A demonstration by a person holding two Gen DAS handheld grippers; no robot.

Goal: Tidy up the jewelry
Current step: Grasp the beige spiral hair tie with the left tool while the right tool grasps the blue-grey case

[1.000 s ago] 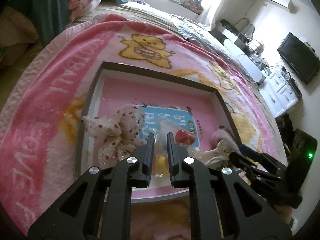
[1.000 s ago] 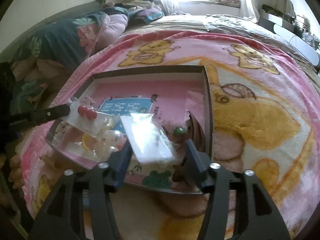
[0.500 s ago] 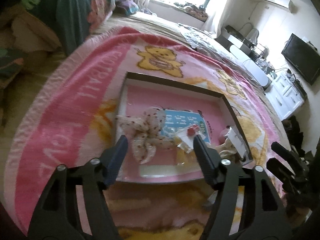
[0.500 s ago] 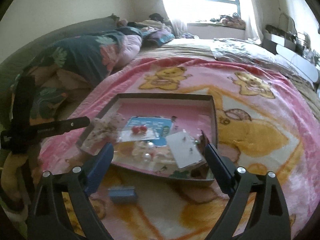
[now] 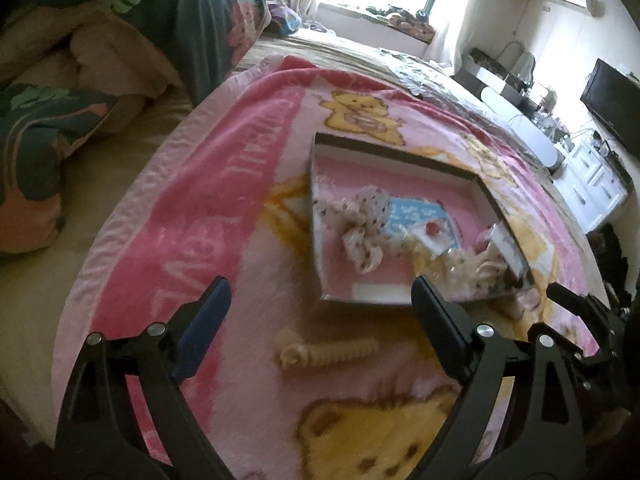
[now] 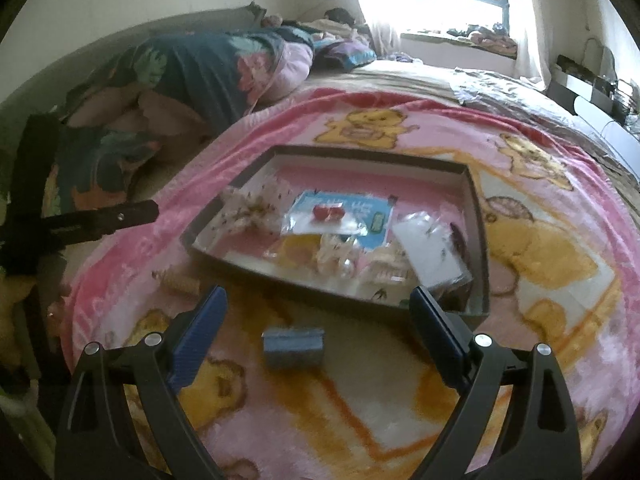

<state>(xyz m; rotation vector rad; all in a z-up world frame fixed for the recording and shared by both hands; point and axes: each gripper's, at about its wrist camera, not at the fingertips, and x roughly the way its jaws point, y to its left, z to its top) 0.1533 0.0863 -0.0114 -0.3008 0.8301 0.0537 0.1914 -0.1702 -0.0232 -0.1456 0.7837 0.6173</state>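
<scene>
Both my grippers, left (image 5: 320, 312) and right (image 6: 318, 322), are spread wide, holding nothing. Two pieces sit on the blanket (image 6: 540, 240) outside the tray's (image 6: 336, 298) near edge: cream spiral hair tie (image 5: 326, 350), blue clip (image 6: 293, 346). Tie looks light, springy: pinch mid-coil. Clip looks rigid, slick: grab across its long sides.

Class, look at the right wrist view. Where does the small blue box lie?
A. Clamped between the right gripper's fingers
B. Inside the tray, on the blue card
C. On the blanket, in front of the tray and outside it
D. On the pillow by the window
C: the small blue box rests on the blanket, nearer the camera than the tray, with the open right gripper not touching it.
</scene>
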